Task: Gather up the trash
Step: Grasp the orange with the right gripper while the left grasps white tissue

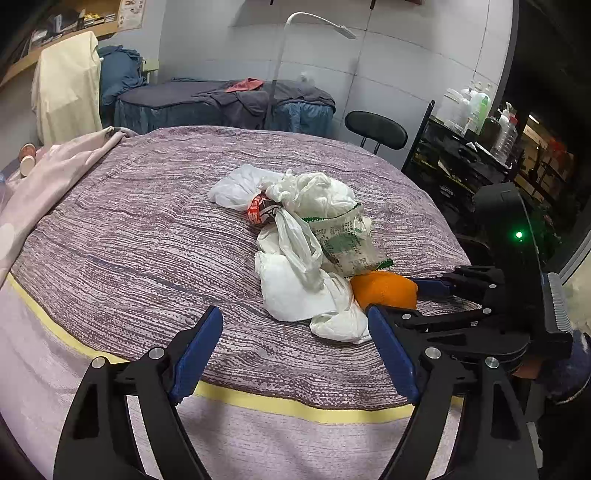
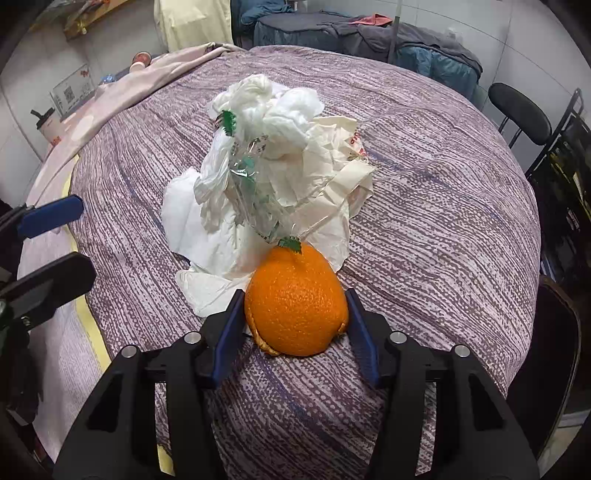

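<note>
My right claw [image 2: 295, 325] pinches the orange peel [image 2: 295, 302], a light, hollow, crushable shell, by its sides; just beyond lie flimsy plastic bags [image 2: 258, 177]. My left claw [image 1: 295, 354] hovers spread.

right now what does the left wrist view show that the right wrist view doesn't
Only the left wrist view: a red printed wrapper in the trash pile, a white lamp, a rack of bottles.
Only the right wrist view: both pads of the right gripper on the orange peel.
Both: the peel, the white bags, the green-printed wrapper, the bedspread, the open left gripper.
</note>
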Motion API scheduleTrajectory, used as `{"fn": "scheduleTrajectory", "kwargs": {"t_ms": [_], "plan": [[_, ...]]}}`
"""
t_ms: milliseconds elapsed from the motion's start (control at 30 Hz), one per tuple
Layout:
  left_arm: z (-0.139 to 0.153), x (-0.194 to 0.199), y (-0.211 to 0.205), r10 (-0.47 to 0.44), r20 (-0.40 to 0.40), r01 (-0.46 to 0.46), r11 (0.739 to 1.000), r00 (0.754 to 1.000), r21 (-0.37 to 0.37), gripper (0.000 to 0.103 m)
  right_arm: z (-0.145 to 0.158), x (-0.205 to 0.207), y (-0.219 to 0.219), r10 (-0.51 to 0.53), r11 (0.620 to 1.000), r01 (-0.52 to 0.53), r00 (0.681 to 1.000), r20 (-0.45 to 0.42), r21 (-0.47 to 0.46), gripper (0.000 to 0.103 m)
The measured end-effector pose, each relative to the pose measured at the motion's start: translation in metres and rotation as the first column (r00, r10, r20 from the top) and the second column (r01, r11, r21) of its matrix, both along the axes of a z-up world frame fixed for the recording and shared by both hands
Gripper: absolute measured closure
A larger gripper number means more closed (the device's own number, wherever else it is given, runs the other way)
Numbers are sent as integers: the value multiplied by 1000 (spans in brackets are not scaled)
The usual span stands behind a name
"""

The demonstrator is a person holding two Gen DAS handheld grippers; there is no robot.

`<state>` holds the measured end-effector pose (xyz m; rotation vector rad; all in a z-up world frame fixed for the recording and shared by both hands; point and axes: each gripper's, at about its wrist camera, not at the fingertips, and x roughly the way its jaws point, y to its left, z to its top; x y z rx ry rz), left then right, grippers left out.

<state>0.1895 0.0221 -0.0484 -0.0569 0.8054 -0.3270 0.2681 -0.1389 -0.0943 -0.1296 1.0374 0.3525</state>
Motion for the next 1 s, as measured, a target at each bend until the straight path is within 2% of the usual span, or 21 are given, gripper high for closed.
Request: {"fn": "scheduleTrajectory", "kwargs": {"t_ms": [233,333,433,533,667,733,833,900,1000], "plan": [[-16,16,-2,-9,-94,9,1000,995,0,27,16,-17,-23,-69,994,65,997,44,86,57],[-24,28,-8,-44,-164,45,999,986,1,27,23,-27,-31,-99,990,92,993,67,105,57],[-27,38,-16,-64,-188,68,998,980,13,28,30,-39,-38,-123,986,111,988,89,122,57],[-27,43,-28,-128,-208,130,991,970,-2,28,35,-48,-46,-146,981,131,984,98,143,57],[-38,52,-48,-152,-255,172,984,955,56,29,39,-60,-59,-179,972,160,979,100,171,57],[-46,56,-59,-173,-292,208,974,941,92,37,39,-65,-65,-193,968,173,976,99,181,57],[-50,57,-68,-178,-298,229,962,938,146,54,38,-71,-69,-210,963,188,973,97,194,56],[-50,55,-70,-192,-295,241,961,936,140,71,38,-76,-74,-224,958,200,970,98,205,57],[-46,48,-68,-195,-265,236,963,944,133,81,37,-81,-84,-247,949,221,964,96,226,57]]}}
